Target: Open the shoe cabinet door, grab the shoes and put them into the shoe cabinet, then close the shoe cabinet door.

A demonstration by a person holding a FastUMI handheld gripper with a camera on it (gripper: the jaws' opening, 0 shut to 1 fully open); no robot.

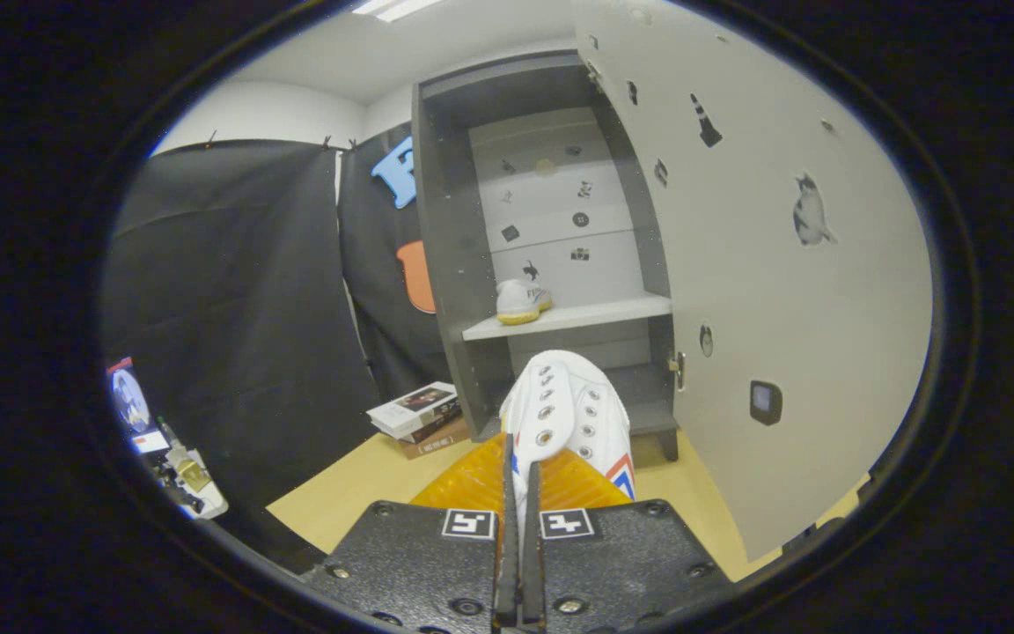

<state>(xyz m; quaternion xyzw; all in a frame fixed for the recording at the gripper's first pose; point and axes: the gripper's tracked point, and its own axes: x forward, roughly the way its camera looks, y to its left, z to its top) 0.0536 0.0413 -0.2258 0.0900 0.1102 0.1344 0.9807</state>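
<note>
Gripper point(520, 493) fingers pinch the edge of a white shoe point(564, 409), held up just ahead of them and facing the cabinet point(445, 264). Beyond, the door point(780, 291) stands swung wide at the right, and a second shoe point(522, 301) already sits on the shelf point(595, 314). Best approach: lift level to the shelf and set it beside its mate, keeping off the door.
</note>
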